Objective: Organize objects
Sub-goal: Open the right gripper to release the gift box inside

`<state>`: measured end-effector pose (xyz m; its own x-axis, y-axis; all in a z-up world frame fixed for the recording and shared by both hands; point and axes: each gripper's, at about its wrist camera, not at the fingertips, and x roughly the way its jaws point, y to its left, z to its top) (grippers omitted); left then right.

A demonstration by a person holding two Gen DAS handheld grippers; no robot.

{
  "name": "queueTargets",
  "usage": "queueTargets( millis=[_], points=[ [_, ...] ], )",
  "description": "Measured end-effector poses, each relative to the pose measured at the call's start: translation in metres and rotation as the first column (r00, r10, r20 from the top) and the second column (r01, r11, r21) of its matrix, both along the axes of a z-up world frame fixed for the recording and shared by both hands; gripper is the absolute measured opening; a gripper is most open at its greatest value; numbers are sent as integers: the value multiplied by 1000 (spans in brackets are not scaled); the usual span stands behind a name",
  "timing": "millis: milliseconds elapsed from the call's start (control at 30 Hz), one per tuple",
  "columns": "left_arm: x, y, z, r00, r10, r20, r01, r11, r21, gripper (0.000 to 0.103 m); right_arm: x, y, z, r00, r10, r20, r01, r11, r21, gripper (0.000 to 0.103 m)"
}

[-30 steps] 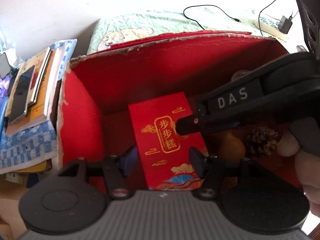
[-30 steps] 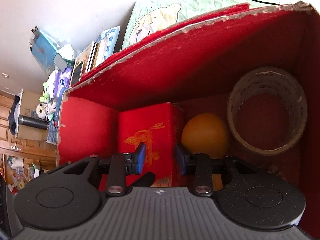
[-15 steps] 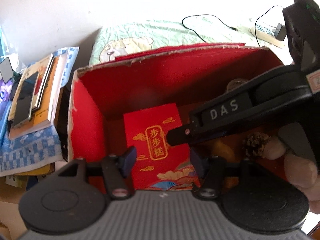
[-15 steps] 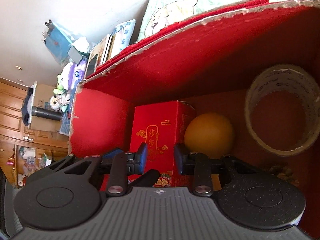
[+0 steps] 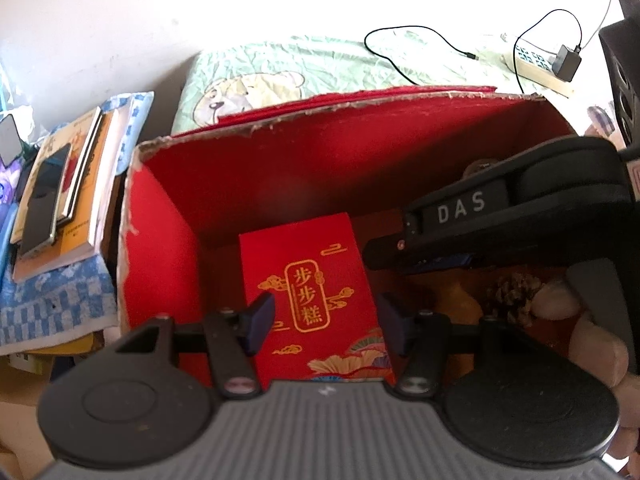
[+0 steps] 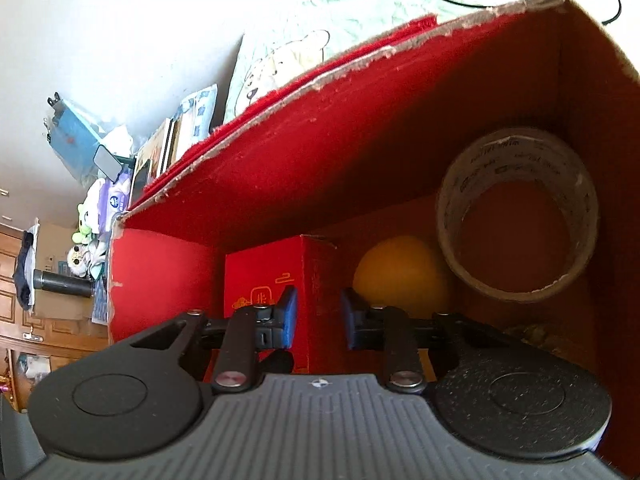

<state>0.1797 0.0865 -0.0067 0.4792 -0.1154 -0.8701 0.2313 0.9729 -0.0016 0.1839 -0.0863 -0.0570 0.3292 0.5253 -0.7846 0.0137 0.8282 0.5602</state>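
- The left gripper [image 5: 324, 322] is hovering above the open red box [image 5: 160, 216], its fingers [image 5: 260, 316] spread wide and holding nothing.
- A red carton [image 5: 308, 292] with gold lettering is lying on the box floor near the left wall — seen from the left wrist, it is sitting between the open fingers but below them, not touched.
- The right gripper [image 6: 316, 316] is reaching into the box from the right; its fingers [image 6: 289, 314] are standing a little apart with nothing between them, just above the carton's [image 6: 276, 280] right edge.
- An orange ball [image 6: 400, 276] is resting on the floor beside the carton, and a tape roll [image 6: 516, 216] is leaning in the far right corner — touching or nearly touching the ball.
- A pine cone [image 5: 512, 296] is lying near the box's right side, below the right gripper's body [image 5: 520, 216].
- A hand [image 5: 596, 344] is gripping the right tool's handle.
- Left of the box, books [image 5: 60, 196] are piled on a blue checked cloth [image 5: 52, 296].
- Behind the box, a black cable [image 5: 400, 56] is trailing over a green sheet [image 5: 320, 64].
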Motion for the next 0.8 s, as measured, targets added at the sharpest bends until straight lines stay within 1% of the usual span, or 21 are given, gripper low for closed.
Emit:
queueTargets(
  millis=[200, 333, 400, 600, 733, 800],
  points=[
    [1, 0, -1, 1000, 10, -6, -10, 1000, 3, 60, 0, 7, 5, 999, 33, 21, -32, 999, -25, 27],
    [0, 1, 0, 1000, 23, -6, -23, 1000, 3, 60, 1, 7, 5, 998, 47, 30, -46, 999, -21, 30],
    [0, 2, 1, 1000, 30, -3, -30, 1000, 1, 59, 2, 20, 5, 998, 56, 42, -55, 998, -20, 30],
    [-9, 1, 10, 999, 37, 31, -38, 999, 5, 60, -2, 15, 7, 996, 60, 71, -60, 998, -3, 30],
    [-17, 3, 19, 997, 54, 59, -55, 998, 11, 61, -10, 9, 14, 992, 19, 126, -20, 1000, 9, 30],
    [-21, 5, 22, 996, 63, 69, -64, 998, 12, 62, -18, 6, 18, 988, 9, 154, -7, 1000, -17, 30]
  ],
)
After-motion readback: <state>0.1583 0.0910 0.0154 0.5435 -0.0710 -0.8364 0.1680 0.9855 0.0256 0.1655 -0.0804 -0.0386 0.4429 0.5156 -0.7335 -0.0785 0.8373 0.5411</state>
